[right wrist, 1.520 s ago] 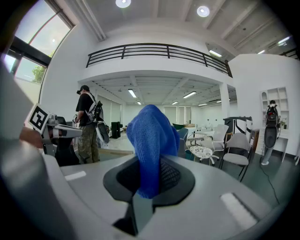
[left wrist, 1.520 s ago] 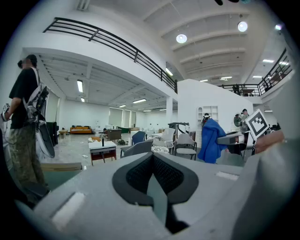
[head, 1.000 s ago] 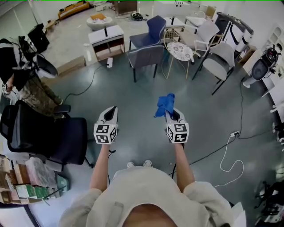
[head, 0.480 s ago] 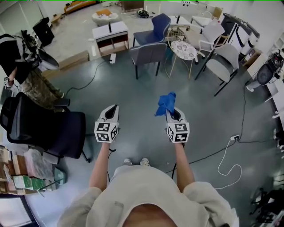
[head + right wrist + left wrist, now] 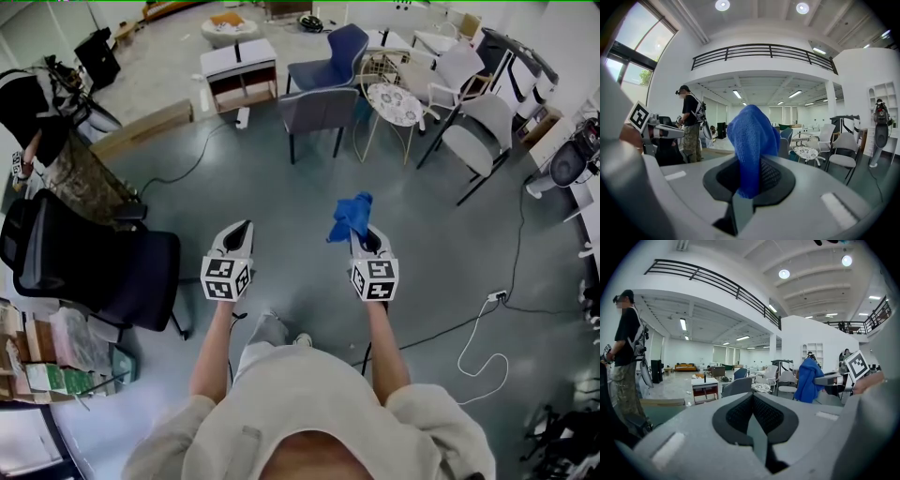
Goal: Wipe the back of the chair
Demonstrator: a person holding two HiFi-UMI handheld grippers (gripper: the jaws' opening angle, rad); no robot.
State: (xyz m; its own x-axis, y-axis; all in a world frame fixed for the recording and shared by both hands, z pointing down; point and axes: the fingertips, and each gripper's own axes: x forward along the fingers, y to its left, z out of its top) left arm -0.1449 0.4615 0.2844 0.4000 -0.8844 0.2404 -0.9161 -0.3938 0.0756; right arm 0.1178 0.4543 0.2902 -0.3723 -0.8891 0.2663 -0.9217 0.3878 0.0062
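right gripper clamped tight on the blue cloth, which stands up out of its jaws. left gripper closed, jaws together on nothing. grey chair sits at 12 o'clock among other seats, well apart from both grippers - black office chair at 9 o'clock.

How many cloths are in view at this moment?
1: a blue cloth clamped in the right gripper, sticking up from its jaws. The left gripper is shut, empty. Clutter could hide others.
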